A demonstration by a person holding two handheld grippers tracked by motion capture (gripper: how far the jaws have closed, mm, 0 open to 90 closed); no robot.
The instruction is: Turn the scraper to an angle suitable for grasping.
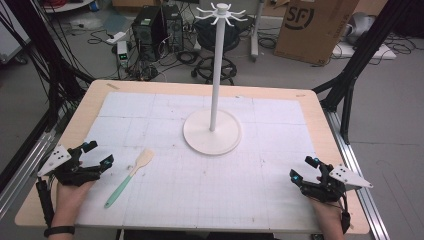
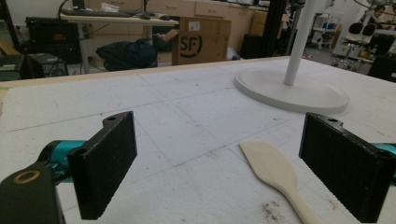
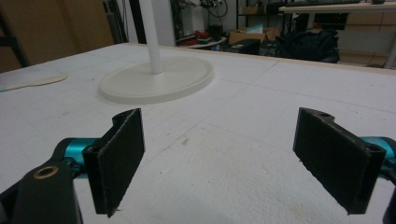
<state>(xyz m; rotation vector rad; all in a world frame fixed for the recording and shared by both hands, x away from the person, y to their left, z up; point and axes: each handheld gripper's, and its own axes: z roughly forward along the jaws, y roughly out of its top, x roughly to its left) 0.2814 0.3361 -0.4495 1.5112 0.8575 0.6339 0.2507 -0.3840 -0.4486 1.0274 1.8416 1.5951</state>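
A spatula [image 1: 129, 176] with a pale wooden blade and a mint green handle lies on the white mat left of centre. Its blade [image 2: 273, 170] shows between the jaws in the left gripper view, and its blade tip [image 3: 39, 81] sits far left in the right gripper view. A white stand [image 1: 212, 131] with a round base, a tall pole and hooks on top rises mid-table. My left gripper [image 1: 98, 154] rests at the front left, open and empty, just left of the spatula. At the front right my right gripper [image 1: 304, 168] is open and empty too.
The white gridded mat [image 1: 250, 185] covers most of the wooden table [image 1: 320, 107]. Beyond the far edge stand computer towers [image 1: 155, 30], cables, a stool and a cardboard box [image 1: 312, 25]. Black frame legs [image 1: 350, 90] flank both sides.
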